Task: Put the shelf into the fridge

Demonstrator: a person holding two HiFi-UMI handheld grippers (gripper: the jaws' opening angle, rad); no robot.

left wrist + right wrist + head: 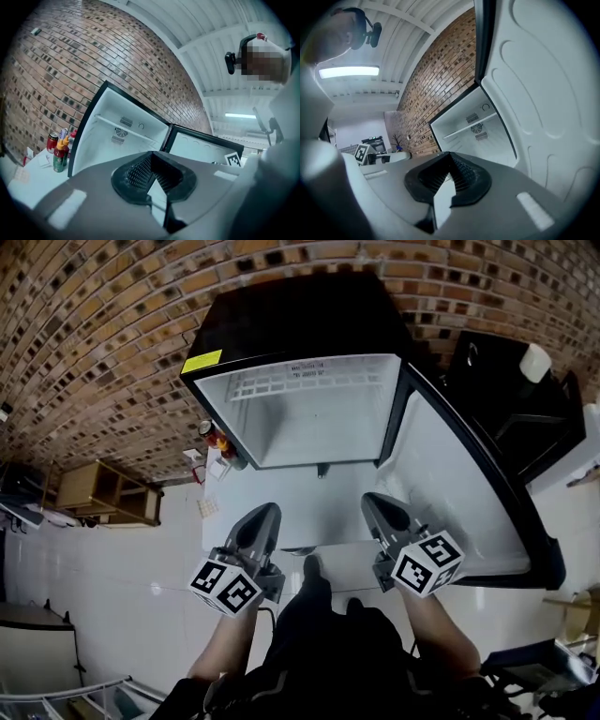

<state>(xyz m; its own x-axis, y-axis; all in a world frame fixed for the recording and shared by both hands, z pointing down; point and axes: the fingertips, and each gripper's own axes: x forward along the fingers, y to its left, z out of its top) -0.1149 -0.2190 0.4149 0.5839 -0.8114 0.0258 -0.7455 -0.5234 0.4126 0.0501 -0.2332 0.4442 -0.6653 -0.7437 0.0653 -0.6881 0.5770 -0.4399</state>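
Observation:
The black fridge [281, 324] stands open in front of me, its white inside [309, 423] lit. A flat pale shelf [300, 502] is held level in front of the opening, its far edge at the fridge's bottom lip. My left gripper [267, 514] is shut on the shelf's near left edge and my right gripper [375, 504] on its near right edge. In the left gripper view the jaws [152, 183] pinch a thin white plate [157, 194]. The right gripper view shows the same, with the jaws [446, 180] on the plate [442, 201].
A white wire rack [309, 379] sits high inside the fridge. The open door [459, 493] swings out to the right, close beside my right gripper. Sauce bottles and a can [58, 152] stand left of the fridge. A wooden shelf unit [103, 491] is further left, a black cabinet [511, 399] at the right.

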